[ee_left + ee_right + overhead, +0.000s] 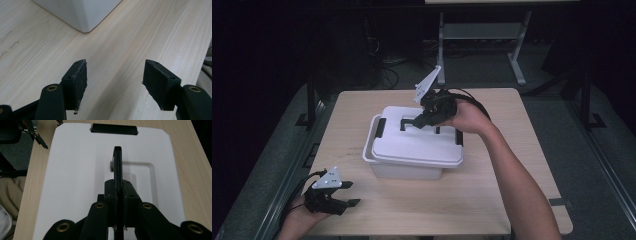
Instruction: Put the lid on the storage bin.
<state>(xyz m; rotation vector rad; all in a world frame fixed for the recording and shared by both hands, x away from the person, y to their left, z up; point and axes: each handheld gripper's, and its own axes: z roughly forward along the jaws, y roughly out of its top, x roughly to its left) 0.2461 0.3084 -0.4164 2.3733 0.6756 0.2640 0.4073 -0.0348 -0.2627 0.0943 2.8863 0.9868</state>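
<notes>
Table [492, 200] of pale wood in dark room; right jaws grip handle [117, 162], left jaws agape.

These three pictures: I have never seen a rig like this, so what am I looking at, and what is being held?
A person works at a wooden table with a hand-held two-jaw gripper in each hand. The high view looks down from above the person's side. The other two pictures come from cameras riding on the grippers, looking along their black jaws. On the table stands a white storage box, its lid sitting slightly askew. The right gripper is shut on the lid's black handle, which stands upright. The left gripper rests near the table's front left corner, jaws open and holding nothing.
</notes>
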